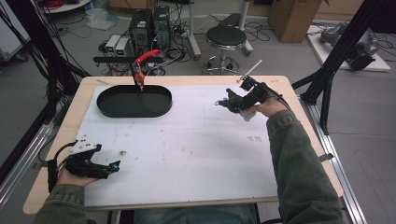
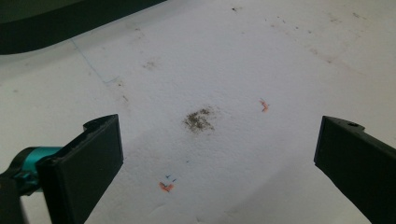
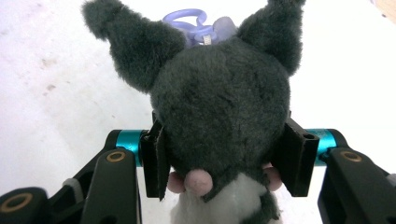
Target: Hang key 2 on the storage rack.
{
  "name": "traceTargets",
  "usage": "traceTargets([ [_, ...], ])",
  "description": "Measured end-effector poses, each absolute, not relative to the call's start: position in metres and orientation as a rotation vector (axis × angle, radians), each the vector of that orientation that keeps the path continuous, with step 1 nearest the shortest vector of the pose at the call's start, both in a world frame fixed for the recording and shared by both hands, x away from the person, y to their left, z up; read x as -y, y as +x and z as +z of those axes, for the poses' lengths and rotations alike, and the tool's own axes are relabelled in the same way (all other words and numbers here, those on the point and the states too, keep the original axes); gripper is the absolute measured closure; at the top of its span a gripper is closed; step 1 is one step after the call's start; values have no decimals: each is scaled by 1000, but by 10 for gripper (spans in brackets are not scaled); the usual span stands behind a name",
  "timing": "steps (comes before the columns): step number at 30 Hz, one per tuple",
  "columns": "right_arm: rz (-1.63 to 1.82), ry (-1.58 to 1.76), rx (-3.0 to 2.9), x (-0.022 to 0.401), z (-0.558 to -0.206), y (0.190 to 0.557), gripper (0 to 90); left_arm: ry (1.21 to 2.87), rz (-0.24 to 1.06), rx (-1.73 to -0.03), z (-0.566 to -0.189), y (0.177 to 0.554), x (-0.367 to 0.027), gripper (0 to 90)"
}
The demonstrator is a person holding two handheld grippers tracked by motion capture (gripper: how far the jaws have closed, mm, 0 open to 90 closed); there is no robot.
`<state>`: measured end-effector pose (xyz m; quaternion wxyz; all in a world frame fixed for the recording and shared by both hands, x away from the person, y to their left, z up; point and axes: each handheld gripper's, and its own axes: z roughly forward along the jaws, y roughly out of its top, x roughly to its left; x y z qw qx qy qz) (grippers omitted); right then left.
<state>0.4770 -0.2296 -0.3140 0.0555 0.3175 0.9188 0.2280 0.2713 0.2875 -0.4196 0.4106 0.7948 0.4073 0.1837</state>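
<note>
Right gripper (image 1: 231, 103): at 2 o'clock on the table (image 1: 187, 140), jaws clamped on the plush (image 3: 219, 116), lifted off the sheet.
Plush: dark grey, eared, purple clip on top.
Left gripper (image 1: 105, 169): at 8 o'clock, jaws wide apart, nothing between.
Tray (image 1: 134, 101): black oval, 11 o'clock.

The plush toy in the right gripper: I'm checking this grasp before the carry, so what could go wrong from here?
1. The right gripper clamps the soft plush toy at its fluffy sides, so it could squeeze out mid-carry.
2. The toy's purple clip hangs loose and might snag on the rim of the black oval tray.
3. The open left gripper rests far from the toy, too far to catch it.
</note>
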Motion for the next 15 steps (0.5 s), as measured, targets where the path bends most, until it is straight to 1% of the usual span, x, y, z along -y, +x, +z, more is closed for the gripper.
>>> traceTargets([
  [15,694,864,-2849,174,-312,481,454,1996,464,-1025,-420,272,-288,17],
])
